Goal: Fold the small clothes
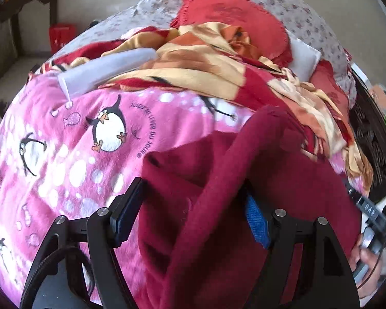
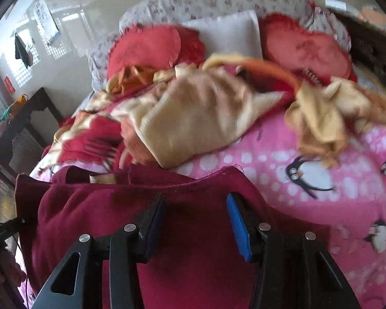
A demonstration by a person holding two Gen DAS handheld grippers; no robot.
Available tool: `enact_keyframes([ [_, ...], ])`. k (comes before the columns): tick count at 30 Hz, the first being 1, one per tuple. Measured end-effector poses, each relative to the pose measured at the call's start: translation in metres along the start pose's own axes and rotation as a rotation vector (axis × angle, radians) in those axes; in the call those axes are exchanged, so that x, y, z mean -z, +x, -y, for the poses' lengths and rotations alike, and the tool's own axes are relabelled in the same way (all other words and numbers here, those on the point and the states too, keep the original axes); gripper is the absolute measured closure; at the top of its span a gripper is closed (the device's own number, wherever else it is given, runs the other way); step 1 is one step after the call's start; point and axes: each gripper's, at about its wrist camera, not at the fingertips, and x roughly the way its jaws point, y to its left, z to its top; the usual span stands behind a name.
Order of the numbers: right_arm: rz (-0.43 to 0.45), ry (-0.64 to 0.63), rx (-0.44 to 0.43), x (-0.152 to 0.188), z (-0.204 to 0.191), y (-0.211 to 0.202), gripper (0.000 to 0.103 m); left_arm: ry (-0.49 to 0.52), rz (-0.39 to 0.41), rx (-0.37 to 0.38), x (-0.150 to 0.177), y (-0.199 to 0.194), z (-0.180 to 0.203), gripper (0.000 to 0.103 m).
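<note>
A maroon fleece garment (image 1: 193,154) lies rumpled on the pink penguin blanket (image 1: 64,141). My left gripper (image 1: 193,188) stands wide over it, pointing steeply down. A raised fold of the maroon cloth runs between its jaws and drapes across the blue-padded right finger (image 1: 256,221); the pads do not clamp it. In the right wrist view the same garment (image 2: 102,206) spreads below my right gripper (image 2: 195,198), whose jaws stand apart above the cloth with nothing pinched. At the right edge of the left wrist view, a hand (image 1: 368,260) holds the other gripper.
A crumpled red-and-cream blanket (image 1: 193,64) and a cream cloth (image 2: 193,116) are piled behind the garment. Red fringed cushions (image 2: 303,49) and a white pillow (image 2: 226,36) lie further back. A translucent plastic bottle (image 1: 102,72) rests on the bedding. A dark side table (image 2: 25,134) stands left.
</note>
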Motion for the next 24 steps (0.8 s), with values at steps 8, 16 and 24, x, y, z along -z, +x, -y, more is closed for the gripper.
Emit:
enact_keyframes([
  [8, 0.045, -0.043, -0.093, 0.031, 0.019, -0.084, 0.047, 0.051, 0.006, 0.070, 0.026, -0.038, -0.014, 0.027],
  [16, -0.004, -0.014, -0.135, 0.119, 0.042, -0.134, 0.041, 0.075, -0.047, 0.113, 0.095, -0.072, -0.034, 0.027],
  [24, -0.059, -0.065, -0.127, 0.137, 0.030, -0.120, 0.098, 0.077, -0.085, 0.075, 0.131, -0.069, -0.035, 0.027],
])
